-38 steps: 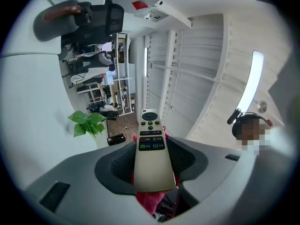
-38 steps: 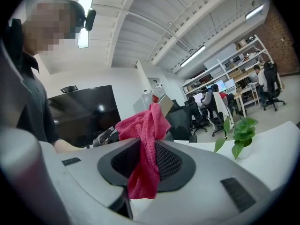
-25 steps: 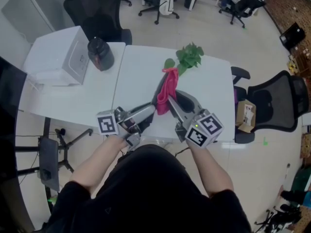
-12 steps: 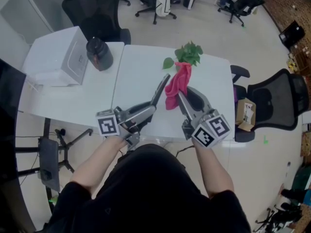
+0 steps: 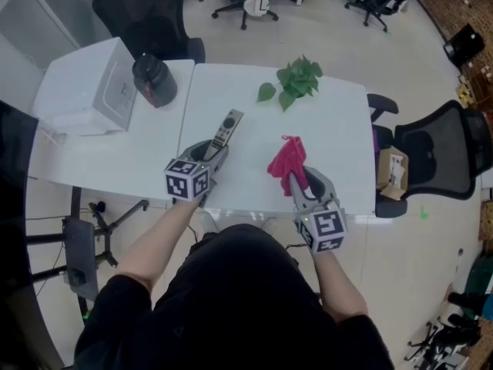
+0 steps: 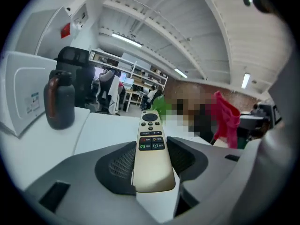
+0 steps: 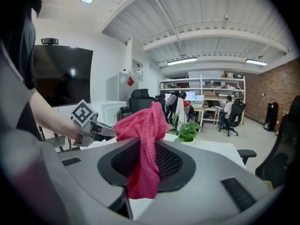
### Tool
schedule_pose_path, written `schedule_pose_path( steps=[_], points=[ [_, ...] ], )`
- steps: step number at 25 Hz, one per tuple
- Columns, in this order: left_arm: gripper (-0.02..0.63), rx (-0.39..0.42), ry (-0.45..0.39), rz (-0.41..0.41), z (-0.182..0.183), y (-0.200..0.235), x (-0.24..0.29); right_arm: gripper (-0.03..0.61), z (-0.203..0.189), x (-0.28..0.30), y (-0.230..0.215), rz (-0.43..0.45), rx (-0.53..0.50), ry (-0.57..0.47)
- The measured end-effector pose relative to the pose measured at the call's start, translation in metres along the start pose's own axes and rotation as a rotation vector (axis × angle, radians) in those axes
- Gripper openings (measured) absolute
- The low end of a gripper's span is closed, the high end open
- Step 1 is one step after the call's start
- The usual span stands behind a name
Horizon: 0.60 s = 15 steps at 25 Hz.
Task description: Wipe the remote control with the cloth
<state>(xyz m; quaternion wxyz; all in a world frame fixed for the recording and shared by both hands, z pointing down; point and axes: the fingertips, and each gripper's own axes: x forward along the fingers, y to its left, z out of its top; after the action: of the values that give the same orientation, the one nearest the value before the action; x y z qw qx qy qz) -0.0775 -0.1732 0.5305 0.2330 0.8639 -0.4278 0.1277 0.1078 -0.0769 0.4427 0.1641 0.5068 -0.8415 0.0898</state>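
The remote control [image 5: 226, 129] is slim and pale gold with dark buttons facing up. My left gripper [image 5: 214, 151] is shut on its near end, low over the left half of the white table [image 5: 339, 126]. In the left gripper view the remote [image 6: 150, 144] lies lengthwise between the two pads, its far end pointing across the table. My right gripper [image 5: 295, 177] is shut on a pink cloth [image 5: 286, 160], which stands bunched above the jaws near the table's front edge. In the right gripper view the cloth [image 7: 145, 135] hangs between the pads. Cloth and remote are apart.
A green plant [image 5: 296, 79] lies at the table's far side. A dark jug [image 5: 152, 82] and a white box [image 5: 85, 91] stand on the adjoining table at left. A black office chair [image 5: 435, 160] stands to the right and another [image 5: 146, 18] behind.
Earlier the cloth was against the remote in mid-air. Both grippers have since dropped and drawn apart: the left with the remote to the left, now buttons up, the right toward the front edge.
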Motion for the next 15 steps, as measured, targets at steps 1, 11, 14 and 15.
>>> schedule_pose_path(
  steps=[1,11,14,15],
  points=[
    [0.209,0.044,0.040,0.045,-0.010,0.009,0.007,0.097,-0.006,0.000,0.002,-0.008,0.000,0.021],
    [0.209,0.193,0.350,0.295,-0.099,0.080,0.059,0.097,-0.036,-0.001,0.022,0.012,-0.010,0.103],
    [0.209,0.183,0.353,0.311,-0.103,0.087,0.065,0.097,-0.036,-0.003,0.025,0.010,-0.006,0.113],
    [0.209,0.177,0.358,0.319,-0.106,0.090,0.066,0.097,-0.036,-0.004,0.026,0.009,-0.004,0.118]
  ],
)
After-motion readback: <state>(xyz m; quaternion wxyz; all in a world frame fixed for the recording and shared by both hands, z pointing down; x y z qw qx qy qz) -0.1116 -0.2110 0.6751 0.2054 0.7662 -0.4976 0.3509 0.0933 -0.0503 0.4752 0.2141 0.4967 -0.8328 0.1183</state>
